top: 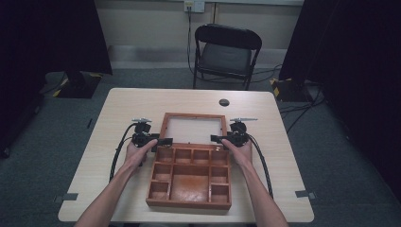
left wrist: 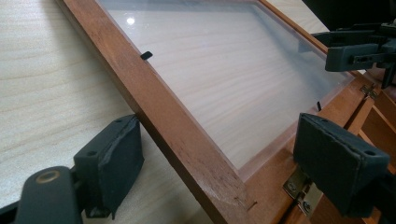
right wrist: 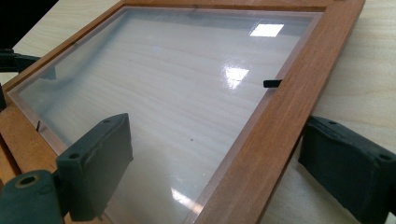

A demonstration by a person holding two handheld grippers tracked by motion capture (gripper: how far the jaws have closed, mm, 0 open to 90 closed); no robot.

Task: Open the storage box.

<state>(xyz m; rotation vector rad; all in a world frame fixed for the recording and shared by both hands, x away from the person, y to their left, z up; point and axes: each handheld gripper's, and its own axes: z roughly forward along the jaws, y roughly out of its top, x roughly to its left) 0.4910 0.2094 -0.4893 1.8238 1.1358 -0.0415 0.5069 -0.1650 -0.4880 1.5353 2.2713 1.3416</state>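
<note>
We see the wooden box (top: 191, 177) lying open on the table (top: 123, 101), its compartmented tray nearest us and its glazed lid (top: 193, 129) folded back flat beyond the hinges; the lid's wooden frame (left wrist: 173, 126) rests on the tabletop. Our left gripper (top: 163, 141) straddles the lid's left rail close to the hinge corner; its jaws stand wide, one pad (left wrist: 114, 158) just beside the rail's outer edge on the table side, the other over the hinge end of the frame; whether the outer pad touches the wood we cannot tell, and nothing is clamped. Our right gripper (top: 216, 138) straddles the opposite rail (right wrist: 261, 140); its jaws are likewise spread, one pad (right wrist: 95, 163) over the glass pane (right wrist: 163, 88), the other outside the rail above the table, a visible gap on both sides; it grips nothing.
</note>
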